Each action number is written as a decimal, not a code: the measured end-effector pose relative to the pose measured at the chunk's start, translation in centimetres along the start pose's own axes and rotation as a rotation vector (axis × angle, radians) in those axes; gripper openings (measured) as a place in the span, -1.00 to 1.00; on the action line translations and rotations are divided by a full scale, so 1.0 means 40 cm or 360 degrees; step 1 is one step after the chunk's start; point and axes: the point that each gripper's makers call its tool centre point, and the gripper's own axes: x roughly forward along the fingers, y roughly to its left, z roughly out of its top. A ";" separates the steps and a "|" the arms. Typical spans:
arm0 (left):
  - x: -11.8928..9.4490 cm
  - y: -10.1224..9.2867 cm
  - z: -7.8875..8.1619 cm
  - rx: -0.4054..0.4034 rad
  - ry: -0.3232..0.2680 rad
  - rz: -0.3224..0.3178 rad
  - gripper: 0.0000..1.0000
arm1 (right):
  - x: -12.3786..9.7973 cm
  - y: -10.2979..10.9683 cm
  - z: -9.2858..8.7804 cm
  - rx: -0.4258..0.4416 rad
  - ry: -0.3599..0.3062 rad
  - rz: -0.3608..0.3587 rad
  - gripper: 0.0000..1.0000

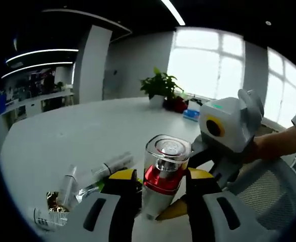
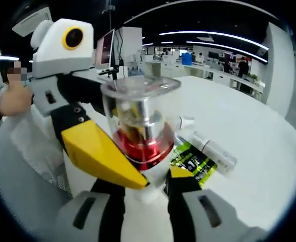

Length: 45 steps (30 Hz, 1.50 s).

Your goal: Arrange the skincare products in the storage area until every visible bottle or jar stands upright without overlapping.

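The left gripper [image 1: 160, 189] pinches a clear-capped bottle with a red band and silver pump [image 1: 164, 174] between its jaws, above the white tabletop [image 1: 87, 136]. The right gripper [image 2: 160, 179] clamps it too. Clear tubes [image 1: 110, 166] lie beyond; label writing unreadable.

Clear bottle [image 1: 163, 174] (red-and-silver core), yellow-tipped black jaws, white table [image 1: 87, 136], green plant [image 1: 160, 84]
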 end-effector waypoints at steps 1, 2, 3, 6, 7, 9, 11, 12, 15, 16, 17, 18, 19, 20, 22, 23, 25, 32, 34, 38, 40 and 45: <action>0.000 0.000 -0.001 0.0001 0.0004 0.0001 -0.33 | -0.001 -0.001 -0.001 -0.0002 0.0001 0.0000 -0.38; 0.000 0.001 -0.002 0.0001 0.0005 0.0001 -0.32 | -0.002 -0.002 -0.002 -0.0006 0.0002 0.0000 -0.38; -0.001 0.001 -0.002 0.0002 0.0005 0.0002 -0.31 | -0.004 -0.004 -0.003 -0.0010 0.0004 0.0000 -0.38; -0.002 0.005 0.000 0.0008 0.0003 0.0013 -0.28 | -0.007 -0.009 -0.005 -0.0012 0.0007 -0.0009 -0.38; -0.002 0.005 0.000 0.0007 0.0003 0.0010 -0.28 | -0.010 -0.011 -0.007 -0.0010 0.0008 -0.0008 -0.38; -0.003 0.004 0.000 0.0006 0.0005 0.0008 -0.28 | -0.013 -0.013 -0.009 -0.0008 0.0009 -0.0008 -0.38; -0.004 0.002 0.001 0.0006 0.0003 0.0002 -0.28 | -0.017 -0.017 -0.012 -0.0010 0.0010 -0.0004 -0.37; -0.004 0.002 0.001 0.0008 0.0004 0.0002 -0.28 | -0.019 -0.018 -0.013 -0.0006 0.0011 -0.0001 -0.37; -0.005 0.001 0.001 0.0007 0.0006 0.0001 -0.26 | -0.022 -0.018 -0.015 -0.0005 0.0011 0.0009 -0.37; -0.005 0.001 0.001 0.0006 0.0006 0.0000 -0.25 | -0.022 -0.015 -0.016 0.0018 0.0007 0.0028 -0.36; -0.005 0.001 0.001 0.0003 0.0008 0.0001 -0.25 | -0.022 -0.016 -0.016 0.0017 0.0006 0.0021 -0.36; -0.005 0.001 0.000 0.0003 0.0011 0.0001 -0.25 | -0.021 -0.015 -0.016 0.0014 0.0007 0.0017 -0.36; -0.005 0.001 0.000 0.0004 0.0012 0.0001 -0.25 | -0.021 -0.014 -0.015 0.0015 0.0010 0.0016 -0.35; -0.005 0.000 0.000 0.0005 0.0012 -0.0001 -0.25 | -0.021 -0.015 -0.016 0.0020 0.0015 0.0011 -0.35; -0.006 -0.002 0.001 0.0009 0.0011 0.0000 -0.24 | -0.021 -0.014 -0.015 0.0015 0.0020 0.0012 -0.33; -0.006 -0.003 0.000 0.0010 0.0015 -0.0001 -0.24 | -0.021 -0.014 -0.015 0.0020 0.0026 0.0012 -0.33; -0.008 -0.002 -0.002 0.0015 0.0023 0.0002 -0.24 | -0.021 -0.014 -0.016 0.0008 0.0042 0.0006 -0.33; -0.021 0.004 0.002 0.0038 0.0024 0.0018 -0.23 | -0.027 -0.012 -0.020 -0.0024 0.0070 0.0007 -0.25; -0.027 0.008 0.003 0.0041 0.0025 0.0027 -0.23 | -0.031 -0.014 -0.020 -0.0023 0.0076 0.0003 -0.20; -0.039 0.018 0.002 0.0022 0.0032 0.0030 -0.22 | -0.040 -0.020 -0.021 -0.0017 0.0083 -0.0008 -0.16; -0.044 0.023 0.002 0.0021 0.0036 0.0031 -0.20 | -0.045 -0.024 -0.025 -0.0014 0.0093 -0.0017 -0.13; -0.056 0.035 -0.002 0.0047 0.0059 0.0042 -0.18 | -0.058 -0.027 -0.022 0.0025 0.0083 -0.0033 -0.08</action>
